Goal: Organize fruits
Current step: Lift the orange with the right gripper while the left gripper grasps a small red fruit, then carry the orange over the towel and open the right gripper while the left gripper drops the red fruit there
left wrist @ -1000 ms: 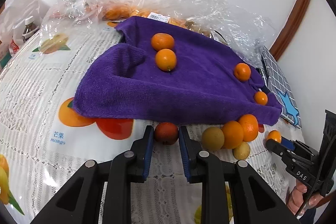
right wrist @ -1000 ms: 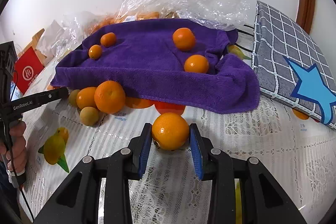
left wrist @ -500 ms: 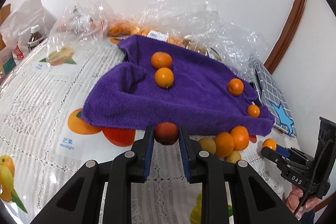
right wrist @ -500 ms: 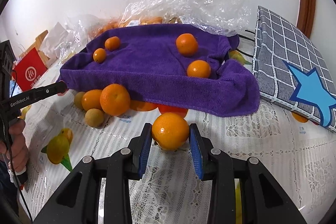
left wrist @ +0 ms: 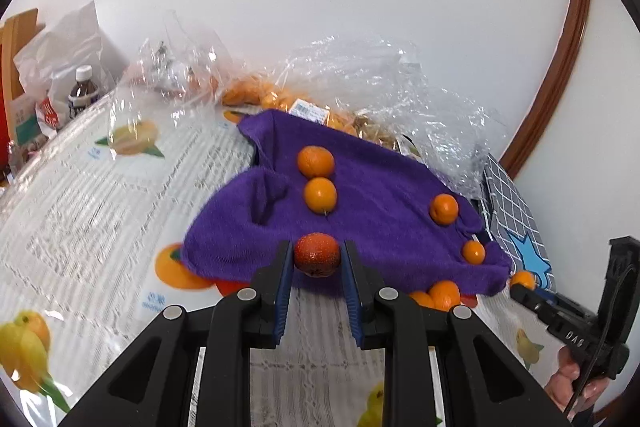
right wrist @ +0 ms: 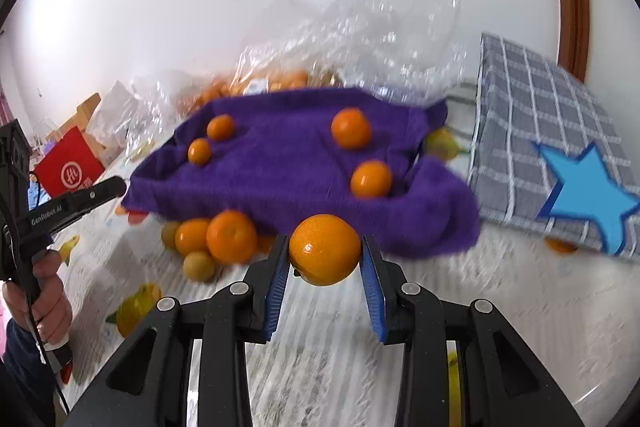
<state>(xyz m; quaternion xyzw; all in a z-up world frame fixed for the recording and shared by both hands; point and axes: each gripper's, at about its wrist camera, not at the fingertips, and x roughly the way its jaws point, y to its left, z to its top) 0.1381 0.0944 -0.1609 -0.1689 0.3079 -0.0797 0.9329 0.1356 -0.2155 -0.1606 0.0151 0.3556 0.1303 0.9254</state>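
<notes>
My left gripper (left wrist: 317,255) is shut on a small dark red-orange fruit (left wrist: 317,254), held above the table in front of the purple towel (left wrist: 368,227). My right gripper (right wrist: 325,250) is shut on a larger orange (right wrist: 325,249), also lifted off the table. Several oranges lie on the purple towel (right wrist: 288,163), two of them (left wrist: 315,161) (left wrist: 320,195) in a row near its fold. A small pile of oranges (right wrist: 224,237) and paler fruit sits on the tablecloth at the towel's near edge. The right gripper's body shows in the left wrist view (left wrist: 576,319).
Crinkled clear plastic bags (left wrist: 384,83) with more oranges lie behind the towel against the wall. A grey checked cushion with a blue star (right wrist: 560,155) stands to the right. A bottle (left wrist: 82,89), white bags and a red bag (right wrist: 70,167) crowd the far left. A hand (right wrist: 40,299) grips the left tool.
Both grippers have risen with their fruit, which now hang in front of the towel rather than over the tablecloth. The views have tilted up, showing more wall.
</notes>
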